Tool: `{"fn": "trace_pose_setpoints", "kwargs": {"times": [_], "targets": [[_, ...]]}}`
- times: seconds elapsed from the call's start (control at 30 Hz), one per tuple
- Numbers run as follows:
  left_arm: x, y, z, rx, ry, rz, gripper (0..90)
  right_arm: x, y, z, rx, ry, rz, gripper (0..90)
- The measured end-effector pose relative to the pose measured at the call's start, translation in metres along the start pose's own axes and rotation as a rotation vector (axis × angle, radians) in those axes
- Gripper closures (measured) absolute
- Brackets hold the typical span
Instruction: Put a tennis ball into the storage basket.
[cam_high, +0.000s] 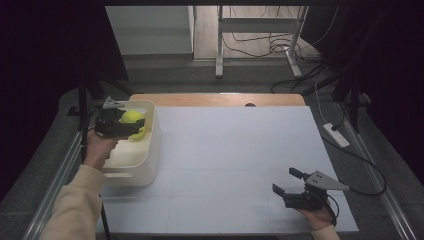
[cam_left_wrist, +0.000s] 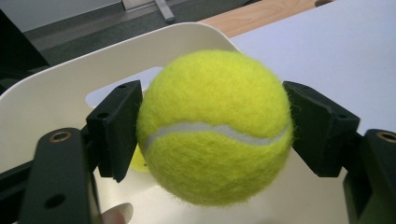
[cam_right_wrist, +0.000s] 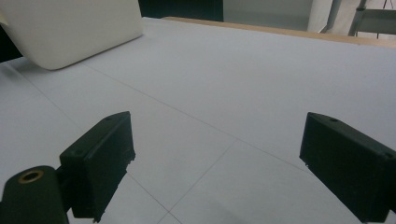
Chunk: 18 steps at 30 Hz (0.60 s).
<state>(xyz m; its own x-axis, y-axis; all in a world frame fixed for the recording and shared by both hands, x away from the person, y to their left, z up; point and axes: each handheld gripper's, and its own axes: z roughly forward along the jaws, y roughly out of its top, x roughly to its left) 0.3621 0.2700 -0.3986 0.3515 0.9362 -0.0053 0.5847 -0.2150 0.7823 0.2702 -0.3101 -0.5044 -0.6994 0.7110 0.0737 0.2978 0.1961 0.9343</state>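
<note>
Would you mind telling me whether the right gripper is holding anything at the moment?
No, the right gripper has its jaws spread wide apart with nothing but the bare white table between them.

White table (cam_high: 235, 150) w/ cream bin (cam_high: 145, 165) at left edge

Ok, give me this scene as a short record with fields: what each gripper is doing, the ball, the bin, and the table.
left gripper: shut on the tennis ball, held over the bin
right gripper: open, nothing between its fingers, above the near right part of the table
tennis ball: yellow-green, clamped on both sides
second ball: a yellow-green patch shows in the bin behind the held one
bin: cream plastic, at the table's left edge
table: white surface, wooden strip along the far edge
</note>
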Motion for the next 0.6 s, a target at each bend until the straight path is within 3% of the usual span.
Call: {"fn": "trace_pose_setpoints", "kwargs": {"times": [0.17, 0.27, 0.6], "targets": [[0.001, 0.004, -0.007, -0.042, 0.003, -0.043, 8.0, 0.000, 0.000, 0.000, -0.001, 0.000, 0.000, 9.5], [0.000, 0.004, -0.012, -0.072, -0.032, -0.052, 6.7, 0.000, 0.000, -0.001, 0.000, 0.000, 0.000, 9.6], [-0.014, 0.004, -0.020, -0.111, -0.133, -0.012, 6.2, 0.000, -0.001, -0.003, -0.004, -0.006, -0.001, 9.6]]}}
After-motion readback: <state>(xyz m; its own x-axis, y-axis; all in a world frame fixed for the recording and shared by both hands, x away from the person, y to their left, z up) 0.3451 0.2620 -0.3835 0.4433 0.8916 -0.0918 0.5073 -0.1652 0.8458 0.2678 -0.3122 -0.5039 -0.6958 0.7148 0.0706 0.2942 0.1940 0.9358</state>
